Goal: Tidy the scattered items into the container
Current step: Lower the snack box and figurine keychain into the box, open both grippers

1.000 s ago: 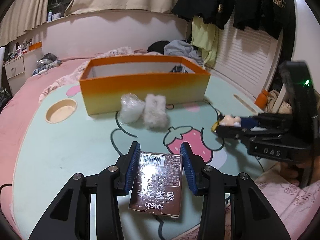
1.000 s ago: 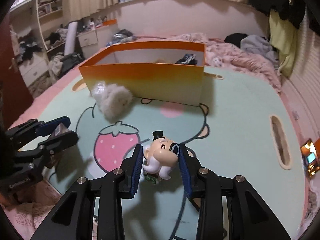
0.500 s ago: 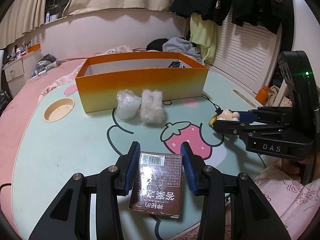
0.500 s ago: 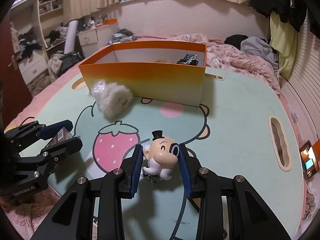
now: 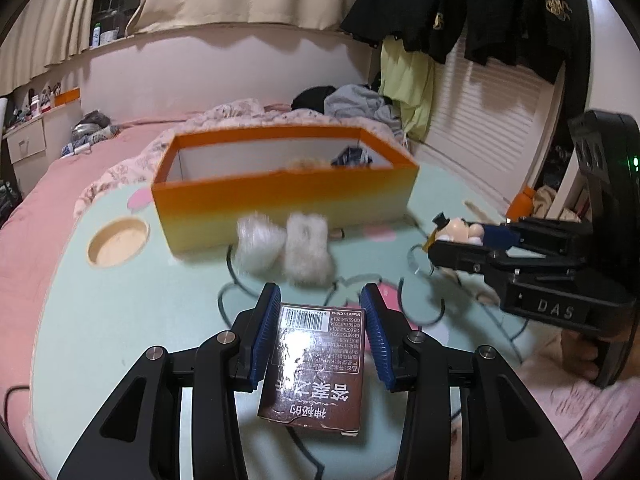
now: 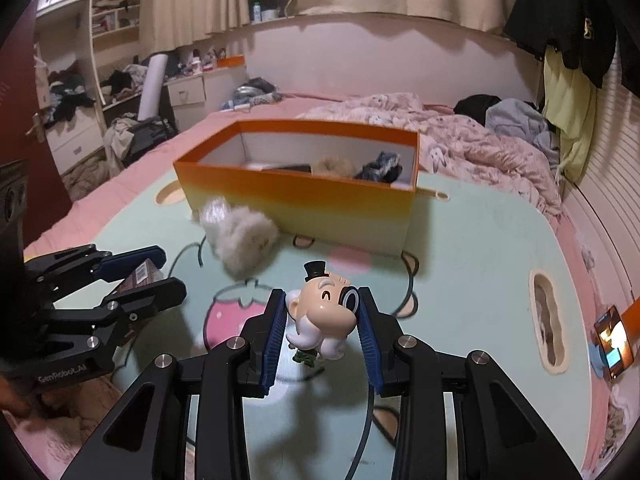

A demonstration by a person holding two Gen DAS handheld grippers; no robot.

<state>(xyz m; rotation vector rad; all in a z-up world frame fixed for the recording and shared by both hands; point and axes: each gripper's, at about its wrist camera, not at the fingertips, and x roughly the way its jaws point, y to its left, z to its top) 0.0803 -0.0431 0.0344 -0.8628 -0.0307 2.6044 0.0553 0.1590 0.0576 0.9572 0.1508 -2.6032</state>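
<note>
My left gripper (image 5: 320,312) is shut on a brown card box (image 5: 318,364) with a barcode, held above the mat; it also shows in the right wrist view (image 6: 140,276). My right gripper (image 6: 322,312) is shut on a moustached figurine with a top hat (image 6: 324,312), also lifted; the figurine shows in the left wrist view (image 5: 456,230). The orange box (image 5: 280,196) stands open ahead, with a furry item and dark cloth inside (image 6: 380,166). A clear bag (image 5: 254,242) and a grey fluffy item (image 5: 308,246) lie in front of the orange box.
The mint cartoon mat (image 6: 480,264) has a round cup hole (image 5: 118,242) at left and a long slot (image 6: 548,328) at right. A pink bed with heaped clothes (image 6: 500,136) lies behind. A phone (image 6: 614,344) sits at the right edge.
Both grippers have risen and moved toward the orange box with their items; the box's inside now shows more.
</note>
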